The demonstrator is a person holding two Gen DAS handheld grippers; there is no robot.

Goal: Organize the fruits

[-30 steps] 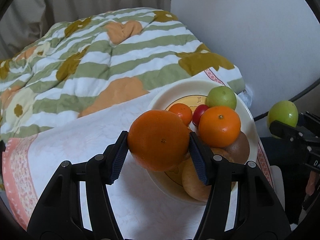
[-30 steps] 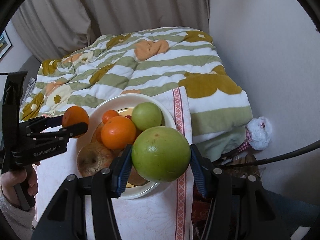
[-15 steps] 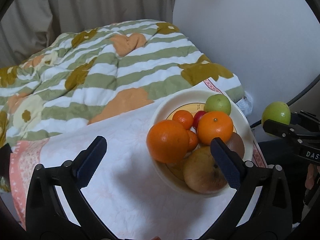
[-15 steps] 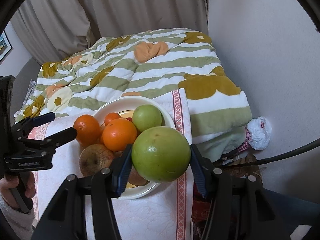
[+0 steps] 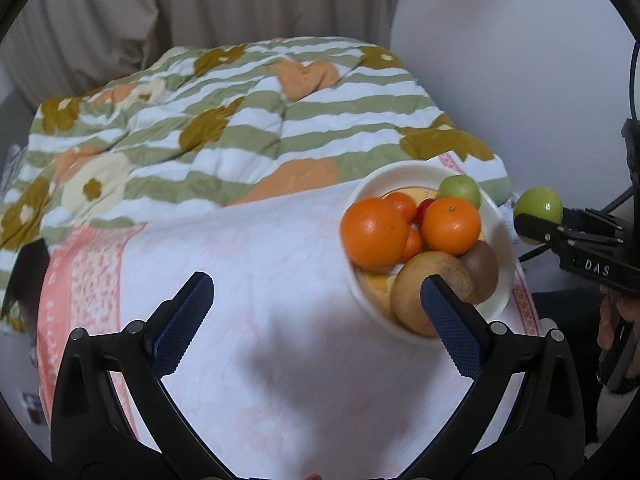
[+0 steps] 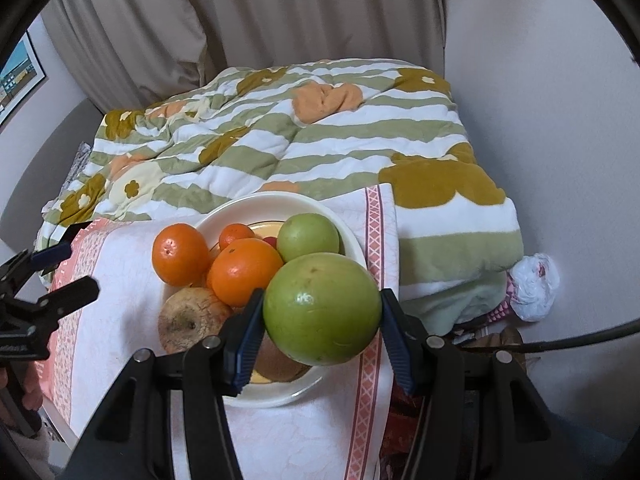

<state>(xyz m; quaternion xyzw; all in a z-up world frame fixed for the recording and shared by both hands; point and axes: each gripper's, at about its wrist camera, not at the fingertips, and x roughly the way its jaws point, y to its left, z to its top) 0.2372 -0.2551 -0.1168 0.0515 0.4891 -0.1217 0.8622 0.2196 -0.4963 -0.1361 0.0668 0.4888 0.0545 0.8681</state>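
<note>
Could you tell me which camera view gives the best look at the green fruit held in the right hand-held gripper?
The right wrist view: the green fruit fills the centre, clamped between both pads of the right hand-held gripper. The left wrist view shows it only small at the right edge, its lower part hidden behind a gripper finger.

white letters "DAS" on the right tool's (image 5: 538, 216) black body

Your left gripper (image 5: 316, 316) points steeply downward with its fingers (image 5: 182, 322) spread as wide as they go and nothing between them. Your right gripper (image 6: 320, 330) also tilts down, its fingers (image 6: 248, 336) pressed against both sides of a green fruit (image 6: 322, 308). Part of your right hand (image 5: 618, 320) shows on its handle.
</note>
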